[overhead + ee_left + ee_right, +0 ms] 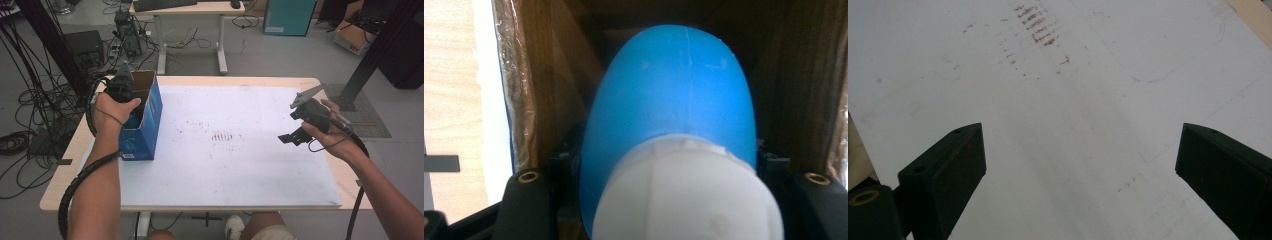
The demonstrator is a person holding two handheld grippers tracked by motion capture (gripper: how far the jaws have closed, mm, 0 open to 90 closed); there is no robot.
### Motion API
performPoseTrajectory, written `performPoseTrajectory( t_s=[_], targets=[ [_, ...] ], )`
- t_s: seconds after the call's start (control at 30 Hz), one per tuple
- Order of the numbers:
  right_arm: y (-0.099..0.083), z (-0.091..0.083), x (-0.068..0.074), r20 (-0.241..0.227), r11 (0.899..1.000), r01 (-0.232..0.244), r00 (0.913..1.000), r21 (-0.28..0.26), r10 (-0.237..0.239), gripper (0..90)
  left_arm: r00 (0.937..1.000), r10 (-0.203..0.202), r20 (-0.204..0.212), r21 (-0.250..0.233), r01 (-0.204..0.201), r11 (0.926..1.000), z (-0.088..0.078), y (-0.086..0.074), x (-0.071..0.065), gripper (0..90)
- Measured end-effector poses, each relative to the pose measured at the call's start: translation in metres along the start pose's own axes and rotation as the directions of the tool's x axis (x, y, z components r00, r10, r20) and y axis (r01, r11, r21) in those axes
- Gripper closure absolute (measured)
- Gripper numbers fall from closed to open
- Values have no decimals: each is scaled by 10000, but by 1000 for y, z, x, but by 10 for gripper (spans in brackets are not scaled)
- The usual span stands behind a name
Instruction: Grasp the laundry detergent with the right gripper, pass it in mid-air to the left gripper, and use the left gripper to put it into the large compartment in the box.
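Holding fast, the left gripper (121, 86) is clamped on a blue bottle (674, 115) with a white cap (686, 192), already lowered inside the blue cardboard box (145, 131). Smooth plastic like that is judged light but slippery, best taken around the body just above the cap. Right of the box, over the white mat (240, 150), the right gripper (1080, 165) is held level, jaws spread wide with nothing between them. Beyond the box, a desk (190, 10) is seen.

Left gripper (121, 86) pointed down, fingers clamped tight. Right gripper (292, 135) hangs level, fingers (945, 170) spread wide, nothing between.
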State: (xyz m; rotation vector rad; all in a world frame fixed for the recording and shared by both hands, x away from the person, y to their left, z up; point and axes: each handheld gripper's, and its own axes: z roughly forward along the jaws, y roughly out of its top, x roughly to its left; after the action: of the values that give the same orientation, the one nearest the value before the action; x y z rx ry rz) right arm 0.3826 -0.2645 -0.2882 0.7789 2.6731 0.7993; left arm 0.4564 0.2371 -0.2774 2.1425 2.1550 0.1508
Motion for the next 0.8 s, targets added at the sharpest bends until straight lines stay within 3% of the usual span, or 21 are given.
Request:
performPoseTrajectory(
  t_s=[0.8],
  targets=[
    [2, -1, 1, 15, 10000, -80, 10000, 55, 80, 59, 10000, 60, -59, 12, -60, 10000, 0, 0, -1, 360]
  ],
)
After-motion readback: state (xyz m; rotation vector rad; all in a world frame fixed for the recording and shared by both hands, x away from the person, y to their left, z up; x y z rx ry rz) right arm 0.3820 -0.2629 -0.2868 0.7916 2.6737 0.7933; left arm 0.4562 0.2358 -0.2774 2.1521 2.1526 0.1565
